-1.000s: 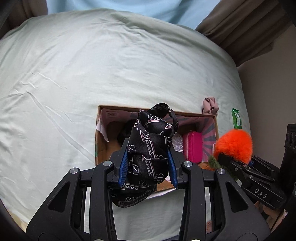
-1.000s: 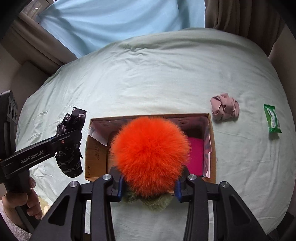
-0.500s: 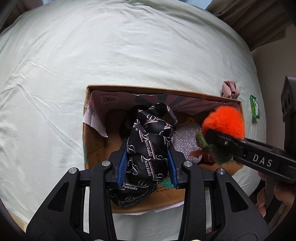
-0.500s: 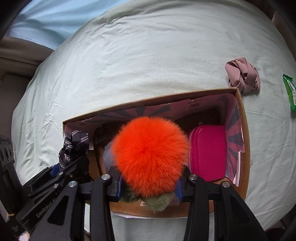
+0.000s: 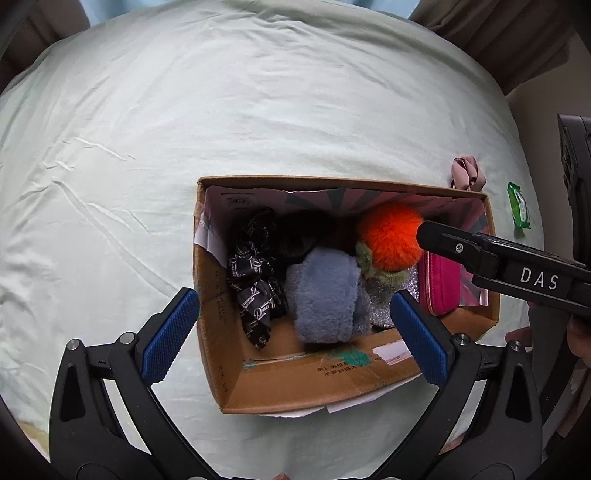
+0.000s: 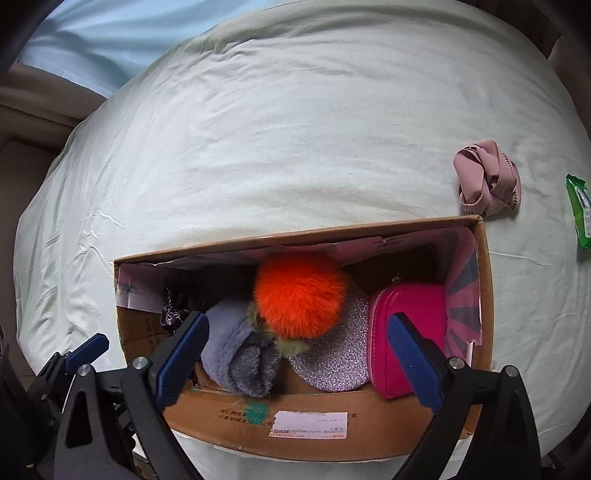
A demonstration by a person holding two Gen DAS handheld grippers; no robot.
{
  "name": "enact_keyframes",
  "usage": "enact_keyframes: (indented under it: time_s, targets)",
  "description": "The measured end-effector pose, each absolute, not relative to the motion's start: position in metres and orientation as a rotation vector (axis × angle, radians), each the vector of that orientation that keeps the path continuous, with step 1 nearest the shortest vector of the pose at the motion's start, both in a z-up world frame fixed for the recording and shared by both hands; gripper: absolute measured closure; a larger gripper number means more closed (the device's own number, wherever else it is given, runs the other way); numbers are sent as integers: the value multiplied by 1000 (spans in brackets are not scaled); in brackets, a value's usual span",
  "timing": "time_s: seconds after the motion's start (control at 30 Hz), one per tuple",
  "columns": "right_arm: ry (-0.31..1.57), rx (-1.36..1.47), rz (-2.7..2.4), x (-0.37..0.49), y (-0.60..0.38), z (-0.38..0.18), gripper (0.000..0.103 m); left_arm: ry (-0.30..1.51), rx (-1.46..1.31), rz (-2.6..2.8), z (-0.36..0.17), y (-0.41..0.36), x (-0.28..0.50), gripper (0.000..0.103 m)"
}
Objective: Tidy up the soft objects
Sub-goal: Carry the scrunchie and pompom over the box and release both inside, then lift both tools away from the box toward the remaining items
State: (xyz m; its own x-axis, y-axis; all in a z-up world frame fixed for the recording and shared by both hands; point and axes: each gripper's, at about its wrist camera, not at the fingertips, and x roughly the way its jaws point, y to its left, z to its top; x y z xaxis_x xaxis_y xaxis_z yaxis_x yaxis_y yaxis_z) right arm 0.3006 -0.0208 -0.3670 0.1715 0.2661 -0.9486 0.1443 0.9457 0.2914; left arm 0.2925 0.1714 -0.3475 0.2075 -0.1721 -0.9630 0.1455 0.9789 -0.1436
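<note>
A cardboard box (image 5: 280, 384) (image 6: 306, 435) sits on a pale green bed. Inside lie a black printed scarf (image 5: 255, 280) (image 6: 171, 308), a blue-grey fluffy item (image 5: 325, 295) (image 6: 236, 354), an orange pom-pom with green base (image 5: 391, 240) (image 6: 301, 295), a silver glitter pouch (image 6: 332, 358) and a pink zip pouch (image 5: 441, 284) (image 6: 402, 328). My left gripper (image 5: 295, 332) is open and empty over the box's near left. My right gripper (image 6: 295, 365) is open and empty just above the pom-pom.
A pink knotted cloth (image 5: 467, 177) (image 6: 487, 182) and a green packet (image 5: 519, 205) (image 6: 580, 210) lie on the sheet right of the box. Brown curtains (image 5: 498, 29) hang at the far edge. The bed sheet (image 5: 184, 110) stretches wide to the left.
Both grippers opened over the box. The black scarf dropped into the box's left side and the orange pom-pom dropped into its middle.
</note>
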Motion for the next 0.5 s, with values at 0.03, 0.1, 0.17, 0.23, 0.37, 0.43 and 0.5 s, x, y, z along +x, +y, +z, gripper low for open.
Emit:
enact_keyframes:
  time_s: [0.03,0.1,0.17,0.23,0.37,0.43,0.5]
  targets:
    - [1397,343,90,298,-22,-364,7,1339,-26,-221,-345,173,291,1]
    - [1381,334,91,295,-23,-359,7,1325,-23,-215,-338,175,288,1]
    - [1363,327,98,291,-24,-352,7,1307,-16,-208,-330,177,284,1]
    - [1335,330,124,287,-23,-343,7,1284,-14,-194,-320,179,279,1]
    - [1264,268,152,273,-14,-316,7,1239,-14,-170,-297,181,265,1]
    - [1239,231,157,265,-11,-302,7,1217,-12,-172,-285,182,256,1]
    - [1197,212,168,254,-10,-287,7,1192,-1,-174,-271,183,245,1]
